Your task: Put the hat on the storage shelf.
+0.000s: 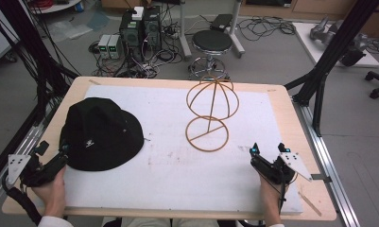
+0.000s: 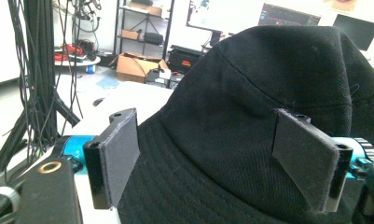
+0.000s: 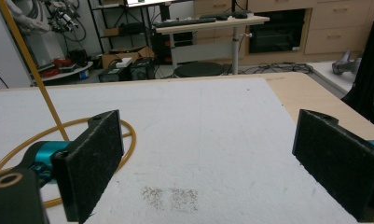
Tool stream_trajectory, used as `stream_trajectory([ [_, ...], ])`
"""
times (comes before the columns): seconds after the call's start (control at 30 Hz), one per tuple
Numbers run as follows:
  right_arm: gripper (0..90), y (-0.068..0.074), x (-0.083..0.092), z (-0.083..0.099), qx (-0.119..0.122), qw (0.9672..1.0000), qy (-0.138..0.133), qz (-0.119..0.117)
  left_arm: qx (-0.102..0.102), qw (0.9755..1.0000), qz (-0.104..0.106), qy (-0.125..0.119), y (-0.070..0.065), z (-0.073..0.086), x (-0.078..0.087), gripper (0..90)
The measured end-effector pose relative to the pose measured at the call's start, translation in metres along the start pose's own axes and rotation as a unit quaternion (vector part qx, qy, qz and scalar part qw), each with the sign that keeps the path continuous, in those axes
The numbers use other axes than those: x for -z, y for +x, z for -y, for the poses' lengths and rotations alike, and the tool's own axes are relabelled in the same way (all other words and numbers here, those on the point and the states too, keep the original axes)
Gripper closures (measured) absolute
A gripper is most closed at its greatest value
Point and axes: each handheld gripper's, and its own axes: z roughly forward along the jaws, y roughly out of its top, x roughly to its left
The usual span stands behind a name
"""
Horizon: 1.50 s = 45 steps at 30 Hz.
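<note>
On white table padding point(image 1: 177, 165), both grippers are spread wide and empty: black hat point(image 1: 99, 132) lies just ahead of the left gripper point(image 1: 55, 153), not yet on the wire stand point(image 1: 211, 113).

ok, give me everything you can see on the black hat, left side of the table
The black bucket hat looks like soft woven cotton, with a rounded crown, a stitched downturned brim and a small white emblem on the front of the crown. It lies brim-down, uncrushed, on the white mat at the table's left, well apart from the wire hat stand. The left gripper is open at its near-left edge, its fingers straddling the brim; whether they touch the fabric cannot be told.
</note>
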Motion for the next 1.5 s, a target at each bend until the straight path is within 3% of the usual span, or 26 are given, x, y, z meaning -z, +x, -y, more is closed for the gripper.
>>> stream_trajectory([
  [0.53,7.9,-0.001,-0.001,0.0,-0.008,1.0,0.002,-0.001,0.002,1.0,-0.002,0.001,0.002,0.0,0.001,22.9],
  [1.1,7.9,0.0,-0.001,0.001,0.0,1.0,0.005,0.001,0.003,1.0,0.002,0.002,0.002,-0.001,0.0,22.8],
  [1.5,7.9,0.0,-0.002,0.001,-0.001,1.0,0.005,-0.002,0.003,0.9995,0.028,-0.012,-0.007,-0.014,-0.001,22.9],
])
